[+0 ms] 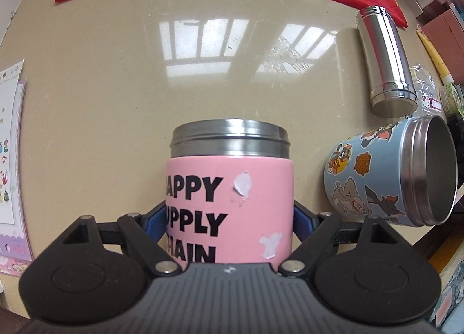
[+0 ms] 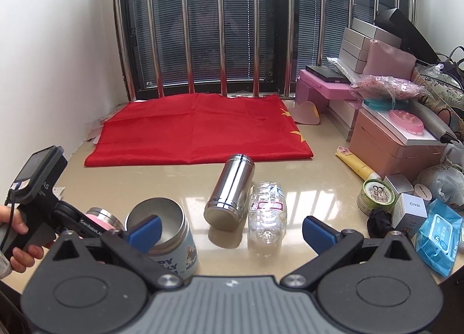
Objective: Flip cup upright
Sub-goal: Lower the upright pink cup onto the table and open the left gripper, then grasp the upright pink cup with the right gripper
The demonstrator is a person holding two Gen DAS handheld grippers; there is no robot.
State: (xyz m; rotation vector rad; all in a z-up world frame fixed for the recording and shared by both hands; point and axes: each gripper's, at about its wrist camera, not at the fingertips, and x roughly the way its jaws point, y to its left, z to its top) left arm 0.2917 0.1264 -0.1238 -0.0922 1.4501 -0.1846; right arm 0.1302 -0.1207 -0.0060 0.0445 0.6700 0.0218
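Note:
My left gripper point(image 1: 229, 218) is shut on a pink cup point(image 1: 229, 203) with black lettering and a steel rim; its blue pads press both sides. In the right wrist view the pink cup point(image 2: 100, 218) shows only partly, behind the left gripper body. A blue sticker-covered cup point(image 1: 388, 171) shows to its right, mouth tilted right in the left wrist view; in the right wrist view it point(image 2: 168, 235) stands mouth up. My right gripper point(image 2: 230, 231) is open and empty, its left pad in front of the blue cup's mouth.
A steel bottle point(image 2: 229, 191) and a clear plastic bottle point(image 2: 266, 215) lie on the beige table point(image 2: 319, 189). A red cloth point(image 2: 200, 128) covers the back. Boxes, tins and a wipes pack point(image 2: 438, 235) crowd the right side. Sticker sheets point(image 1: 11, 160) lie at left.

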